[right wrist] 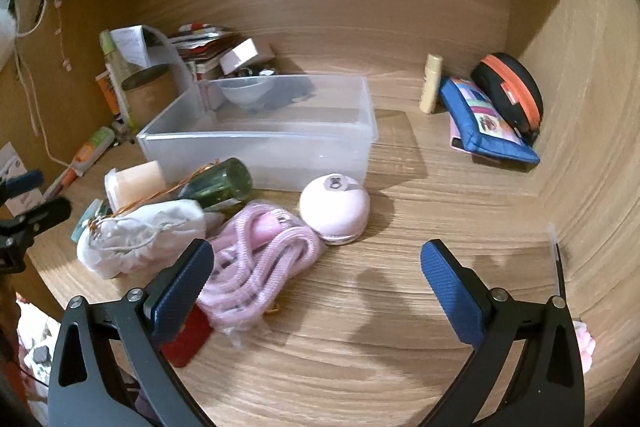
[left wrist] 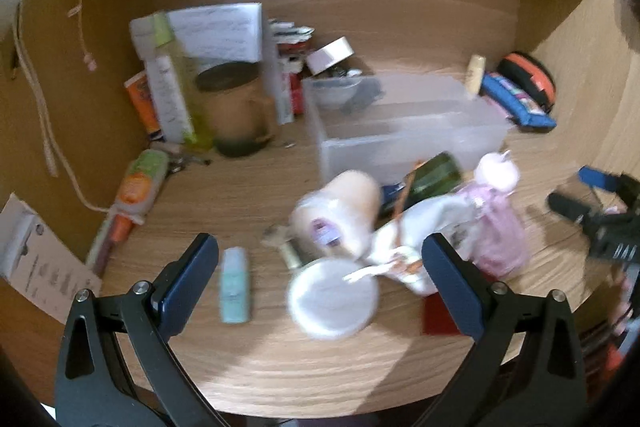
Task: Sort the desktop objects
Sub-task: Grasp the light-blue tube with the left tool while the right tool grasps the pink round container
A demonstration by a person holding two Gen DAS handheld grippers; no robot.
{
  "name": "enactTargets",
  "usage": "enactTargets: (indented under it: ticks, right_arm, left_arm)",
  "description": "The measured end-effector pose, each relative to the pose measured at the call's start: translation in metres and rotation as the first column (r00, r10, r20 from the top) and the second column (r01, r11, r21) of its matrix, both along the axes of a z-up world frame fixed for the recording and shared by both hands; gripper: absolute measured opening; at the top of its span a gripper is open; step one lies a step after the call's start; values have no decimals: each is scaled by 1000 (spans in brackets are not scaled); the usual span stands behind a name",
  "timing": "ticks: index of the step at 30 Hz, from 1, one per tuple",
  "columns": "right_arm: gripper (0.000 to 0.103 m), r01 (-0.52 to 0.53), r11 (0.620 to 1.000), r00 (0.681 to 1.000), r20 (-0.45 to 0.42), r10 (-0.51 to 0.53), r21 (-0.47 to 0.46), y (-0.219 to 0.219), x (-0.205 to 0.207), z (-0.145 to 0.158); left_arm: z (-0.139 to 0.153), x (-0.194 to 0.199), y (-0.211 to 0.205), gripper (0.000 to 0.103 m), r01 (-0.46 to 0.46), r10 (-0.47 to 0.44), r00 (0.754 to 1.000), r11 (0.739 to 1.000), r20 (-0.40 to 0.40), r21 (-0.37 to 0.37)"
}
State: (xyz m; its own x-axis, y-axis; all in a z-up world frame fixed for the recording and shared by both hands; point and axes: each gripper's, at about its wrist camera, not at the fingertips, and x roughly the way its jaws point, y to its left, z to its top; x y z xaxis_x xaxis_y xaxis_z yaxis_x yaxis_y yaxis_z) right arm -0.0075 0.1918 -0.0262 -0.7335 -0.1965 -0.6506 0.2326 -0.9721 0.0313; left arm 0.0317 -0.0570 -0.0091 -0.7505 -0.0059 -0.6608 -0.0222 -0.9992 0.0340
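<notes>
A clear plastic bin (right wrist: 280,147) stands mid-desk; it also shows in the left wrist view (left wrist: 400,135). In front of it lies a pile: a cream candle jar (right wrist: 136,181), a green glass bottle (right wrist: 218,183), a white cloth pouch (right wrist: 140,237), a pink cord bundle (right wrist: 260,259) and a round pink device (right wrist: 336,207). My right gripper (right wrist: 316,267) is open and empty, just in front of the cord. My left gripper (left wrist: 320,267) is open and empty, above a white round lid (left wrist: 334,301) and a mint tube (left wrist: 236,285). The left wrist view is blurred.
A blue pouch (right wrist: 488,123), an orange-black case (right wrist: 508,91) and a cream tube (right wrist: 431,89) sit at the back right. Bottles, a brown jar (left wrist: 236,107), papers and a small box (right wrist: 244,57) crowd the back left. A red card (right wrist: 188,335) lies near the front edge.
</notes>
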Motion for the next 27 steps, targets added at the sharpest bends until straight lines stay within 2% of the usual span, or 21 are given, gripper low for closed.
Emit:
enactTargets:
  ticks: [6, 9, 10, 11, 13, 18, 21, 23, 27]
  right_arm:
    - [103, 47, 999, 999, 13, -47, -16, 19, -16, 2]
    - [103, 76, 997, 997, 27, -76, 7, 25, -26, -2]
    - [103, 80, 997, 996, 38, -81, 15, 27, -31, -4]
    - [103, 78, 997, 996, 46, -79, 17, 28, -35, -6]
    - [103, 73, 997, 995, 65, -75, 23, 29, -44, -10]
    - [103, 66, 997, 992, 102, -70, 33, 29, -66, -17]
    - [103, 29, 999, 989, 143, -31, 18, 23, -78, -23]
    - [103, 9, 1000, 986, 168, -12, 14, 17, -83, -28]
    - [101, -18, 1000, 981, 194, 12, 25, 3, -92, -35]
  left_arm:
    - [-18, -2, -44, 103, -62, 56, 993, 997, 107, 51]
    - [-29, -2, -59, 102, -99, 92, 988, 994, 124, 52]
    - [-33, -3, -64, 96, -114, 107, 986, 992, 131, 48]
    - [-38, -6, -68, 85, -126, 118, 983, 991, 143, 47]
    - [-47, -13, -73, 76, -135, 126, 976, 990, 179, 42]
    - [-65, -25, -80, 76, -154, 142, 967, 987, 210, 44]
    - [-71, -29, -81, 76, -154, 140, 966, 987, 219, 48]
    - [-75, -32, -81, 67, -152, 136, 963, 987, 233, 53]
    - [-76, -36, -80, 63, -148, 138, 965, 989, 223, 31]
